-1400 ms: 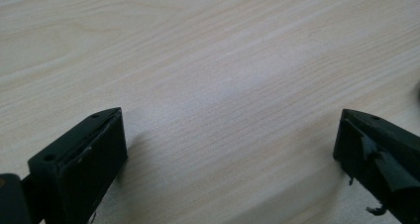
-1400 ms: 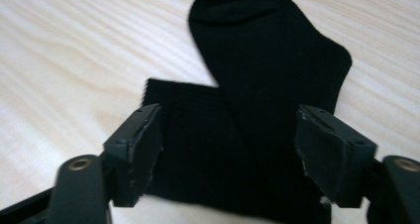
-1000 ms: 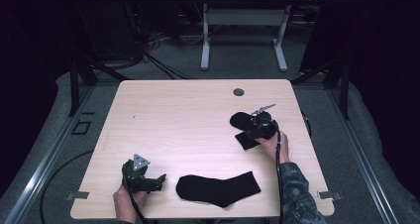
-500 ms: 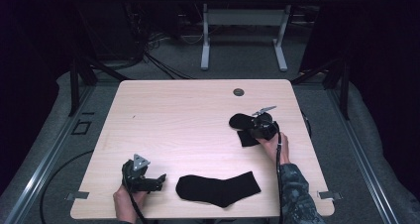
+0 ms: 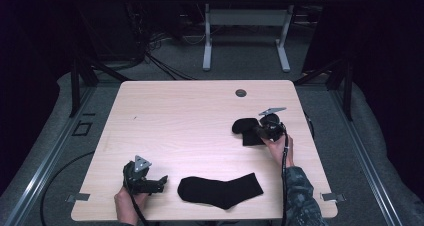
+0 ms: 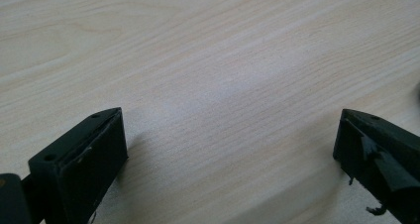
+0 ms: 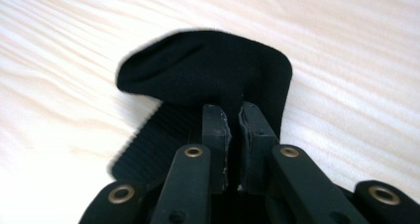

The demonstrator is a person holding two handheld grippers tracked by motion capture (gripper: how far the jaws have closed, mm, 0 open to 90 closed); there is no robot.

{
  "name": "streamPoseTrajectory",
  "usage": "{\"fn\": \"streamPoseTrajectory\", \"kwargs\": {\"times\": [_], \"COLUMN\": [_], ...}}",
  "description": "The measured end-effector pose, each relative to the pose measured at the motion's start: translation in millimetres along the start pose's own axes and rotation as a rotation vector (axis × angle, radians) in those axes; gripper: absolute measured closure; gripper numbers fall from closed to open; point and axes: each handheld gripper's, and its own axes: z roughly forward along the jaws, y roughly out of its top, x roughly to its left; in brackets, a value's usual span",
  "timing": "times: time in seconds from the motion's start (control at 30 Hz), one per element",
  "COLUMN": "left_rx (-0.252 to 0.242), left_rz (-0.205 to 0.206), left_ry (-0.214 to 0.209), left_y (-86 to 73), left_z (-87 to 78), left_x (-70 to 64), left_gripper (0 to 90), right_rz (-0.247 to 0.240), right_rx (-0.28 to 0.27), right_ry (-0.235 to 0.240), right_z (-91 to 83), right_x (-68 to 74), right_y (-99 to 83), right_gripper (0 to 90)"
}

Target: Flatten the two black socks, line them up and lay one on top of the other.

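Observation:
Two black socks are on the light wooden table. One sock lies flat near the front edge. The other sock is folded over at the right side, and my right gripper is shut on its fabric, lifting the fold. My left gripper rests at the front left, just left of the flat sock, jaws wide open with bare wood between them.
A small round grommet sits near the table's far edge. Another table's legs stand on the grey floor beyond, with cables at the back left. Bare wood spans the left and middle of the table.
My right gripper has dragged the folded sock slightly left and toward the far side. The left gripper and flat sock have not moved.

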Motion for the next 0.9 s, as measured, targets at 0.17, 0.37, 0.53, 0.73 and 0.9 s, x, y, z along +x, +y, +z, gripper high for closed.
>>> {"fn": "streamPoseTrajectory", "kwargs": {"times": [0.17, 0.37, 0.53, 0.73, 0.9], "left_rx": [0.0, 0.0, 0.0, -0.001, 0.001], "left_rz": [0.0, 0.0, 0.001, 0.0, 0.003], "left_ry": [0.001, 0.001, 0.001, 0.001, 0.001], "left_y": [0.0, 0.0, 0.0, 0.0, 0.0], "left_z": [0.0, 0.0, 0.0, 0.1, -0.1], "left_x": [0.0, 0.0, 0.0, 0.0, 0.3], "left_gripper": [0.0, 0.0, 0.0, 0.0, 0.0], "right_rz": [-0.031, -0.072, -0.121, -0.171, -0.217], "right_rx": [-0.068, -0.117, -0.138, -0.128, -0.093], "right_ry": [0.05, 0.121, 0.181, 0.262, 0.323], "right_z": [-28.5, -51.8, -61.5, -60.2, -46.4], "right_x": [15.0, 32.6, 50.5, 72.6, 89.8], "right_y": [8.6, 16.7, 20.7, 20.0, 14.7], "right_gripper": [83.8, 83.8, 83.7, 83.6, 83.5]}}
